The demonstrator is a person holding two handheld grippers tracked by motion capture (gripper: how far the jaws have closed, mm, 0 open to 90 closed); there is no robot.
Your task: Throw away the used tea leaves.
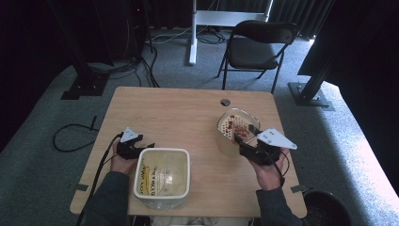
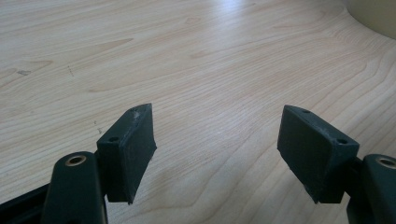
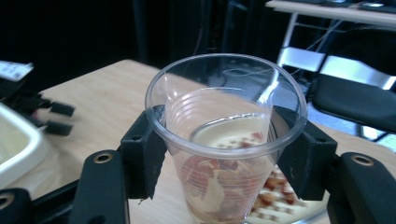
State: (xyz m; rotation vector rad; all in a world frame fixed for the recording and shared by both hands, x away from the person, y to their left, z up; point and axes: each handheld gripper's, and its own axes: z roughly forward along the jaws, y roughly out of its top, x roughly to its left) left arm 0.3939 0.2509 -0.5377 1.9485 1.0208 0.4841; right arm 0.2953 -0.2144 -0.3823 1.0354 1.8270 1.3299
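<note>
clear plastic cup (image 3: 226, 140) sits clamped in the right hand-held gripper (image 3: 226, 158), a little food inside, over the tub of red bits (image 1: 234, 128). left hand-held gripper (image 2: 217, 156) spread wide, empty, beside white bin (image 1: 162, 181) on table (image 1: 179, 117). looks mid-scoop; pour seems left.

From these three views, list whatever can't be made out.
- High view: the yellow print inside the white tub is too small to read.
- High view: the clear cup in the right gripper is too small to see against the round container.
- Right gripper view: the cup is cut off at the bottom edge; its contents blur with the container behind.
- Left gripper view: the pale object is cut off at the corner.
</note>
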